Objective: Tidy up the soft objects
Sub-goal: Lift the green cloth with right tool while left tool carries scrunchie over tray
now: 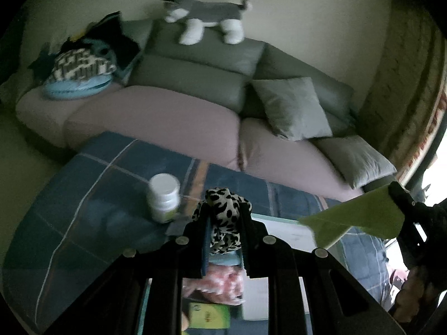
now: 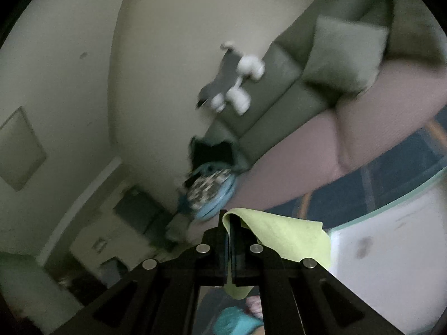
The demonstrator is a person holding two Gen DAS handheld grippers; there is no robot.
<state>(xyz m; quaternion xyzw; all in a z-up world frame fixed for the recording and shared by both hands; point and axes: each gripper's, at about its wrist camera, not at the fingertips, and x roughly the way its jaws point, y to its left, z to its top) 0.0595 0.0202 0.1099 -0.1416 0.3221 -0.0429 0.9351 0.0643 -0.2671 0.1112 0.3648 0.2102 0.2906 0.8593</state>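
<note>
**Operator:** My left claw (image 1: 223, 217) is clenched on a scrunched black-and-cream leopard-print cloth (image 1: 223, 209), which bulges up past the tips. My right claw (image 2: 232, 229) is clamped tight on a thin lime-green cloth (image 2: 282, 237); a fold sits between its fingers and the rest drapes off to the right. Both pieces are off the tabletop and in the air.

**Colleague:** So how far along would you say you are?

**Operator:** Mid-way, by my reading. At the far end of the long sofa with pinkish seats and grey-green back cushions (image 1: 173, 117) there is already a heap of soft things (image 1: 81, 69): a pale blue round cushion at the bottom, a zigzag-patterned piece on it, dark fabric behind. I take that for the collecting spot, and my two cloths are not yet there. A grey-and-white plush dog (image 1: 206, 16) stands on the sofa back, and two plain grey cushions (image 1: 293, 109) lie at the other end; whether those need moving I can't tell.

**Colleague:** And what's around you?

**Operator:** A glass tabletop (image 1: 282, 231) below my claws, with a white lidded plastic jar (image 1: 164, 198) standing near the left one. Through the glass I see a blue rug with pale lines (image 1: 92, 184) and something pink and something green, too blurred to name. Plain cream wall (image 1: 307, 22), dim light; the right-hand view is smeared.
</note>
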